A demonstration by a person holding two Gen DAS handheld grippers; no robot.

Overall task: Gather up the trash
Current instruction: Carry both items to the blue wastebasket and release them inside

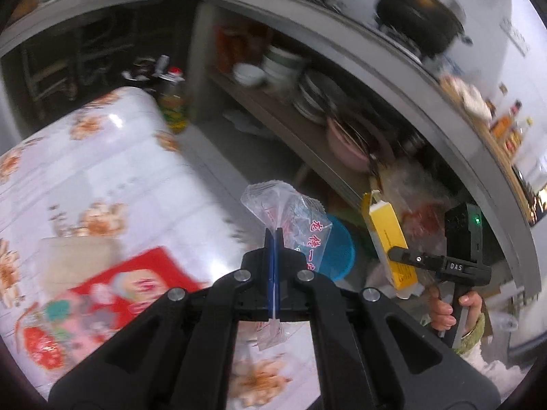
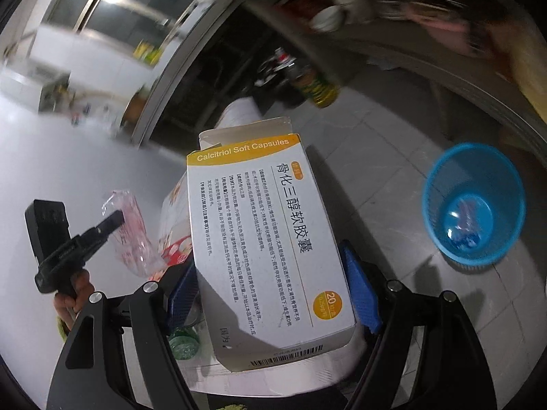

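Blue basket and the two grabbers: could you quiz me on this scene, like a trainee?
1. True or false: the left gripper is shut on a clear plastic wrapper.
2. What does the right gripper hold? A) a glass bottle B) a white-and-yellow medicine box C) a bowl
3. Fill in: the blue basket stands on the tiled ____.

Key: 1 true; 2 B; 3 floor.
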